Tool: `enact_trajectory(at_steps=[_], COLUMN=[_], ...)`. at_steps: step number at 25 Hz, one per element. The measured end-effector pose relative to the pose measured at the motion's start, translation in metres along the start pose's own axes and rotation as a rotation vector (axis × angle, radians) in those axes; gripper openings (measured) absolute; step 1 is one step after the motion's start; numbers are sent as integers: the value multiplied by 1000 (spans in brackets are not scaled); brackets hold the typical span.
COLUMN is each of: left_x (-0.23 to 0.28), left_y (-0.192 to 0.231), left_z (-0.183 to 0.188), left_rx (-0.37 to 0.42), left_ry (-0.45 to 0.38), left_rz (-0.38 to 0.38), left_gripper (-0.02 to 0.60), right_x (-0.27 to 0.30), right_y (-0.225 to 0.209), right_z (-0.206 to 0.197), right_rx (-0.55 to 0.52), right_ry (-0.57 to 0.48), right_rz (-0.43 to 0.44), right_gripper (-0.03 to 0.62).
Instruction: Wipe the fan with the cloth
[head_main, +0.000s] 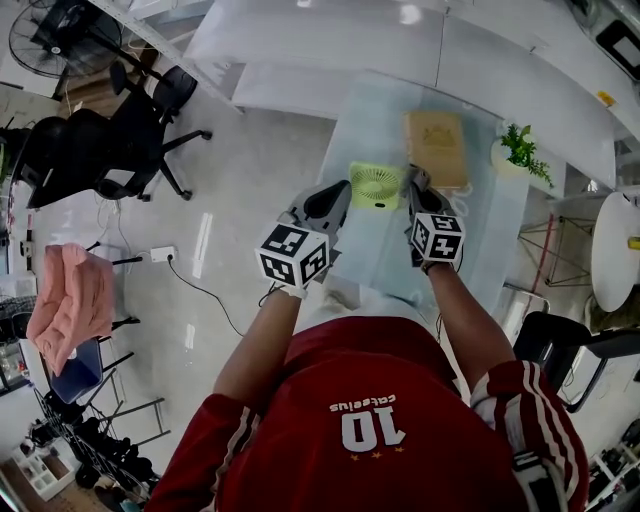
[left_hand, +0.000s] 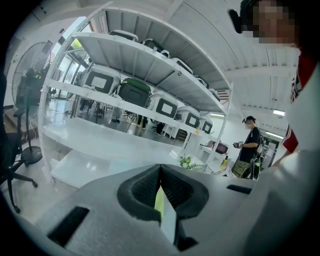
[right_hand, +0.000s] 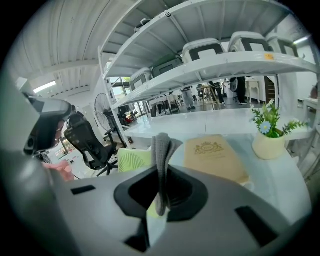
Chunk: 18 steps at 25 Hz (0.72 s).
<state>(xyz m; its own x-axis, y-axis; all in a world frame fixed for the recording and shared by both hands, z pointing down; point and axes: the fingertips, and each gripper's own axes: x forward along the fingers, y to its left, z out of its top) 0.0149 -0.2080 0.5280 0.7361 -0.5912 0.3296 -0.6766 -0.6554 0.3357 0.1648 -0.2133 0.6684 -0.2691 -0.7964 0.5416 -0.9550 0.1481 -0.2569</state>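
The small green fan (head_main: 376, 185) stands on the glass table (head_main: 372, 262), its round grille facing back toward the person; its body looks about square, with no clear long axis. Just right of the fan, the right gripper (right_hand: 161, 175) pinches a grey cloth (right_hand: 161, 150) that hangs upright. Just left of the fan, the left gripper (left_hand: 160, 172) has its jaws pressed together on nothing. A tan book (head_main: 436, 145) lies just behind the fan.

- Dark red short-sleeved jersey (head_main: 300, 420): big white "10" + a line of small white lettering on it.
- Striped sleeves (head_main: 530, 420): white bands w/ dark edging.
- Left claw (head_main: 340, 195) & right claw (head_main: 416, 185): grey moulded shells, black textured pads inside.
- White cube (head_main: 293, 254) on each, black square markers on its faces.
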Motion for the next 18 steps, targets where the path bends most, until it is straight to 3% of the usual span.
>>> enact_trajectory(at_steps=[8,18], left_x=[1,-20], left_y=[-8,-2], left_z=[1,2], left_rx=[3,-21], left_ry=[-8,-24], left_rz=[-14,-3], left_gripper=[-2,-2], right_x=[-9,-21], right_y=[-8,10], right_z=[1,-5], right_rx=[-1,6], right_ry=[-7,-14], right_rz=[-24,-24], right_gripper=[23,23])
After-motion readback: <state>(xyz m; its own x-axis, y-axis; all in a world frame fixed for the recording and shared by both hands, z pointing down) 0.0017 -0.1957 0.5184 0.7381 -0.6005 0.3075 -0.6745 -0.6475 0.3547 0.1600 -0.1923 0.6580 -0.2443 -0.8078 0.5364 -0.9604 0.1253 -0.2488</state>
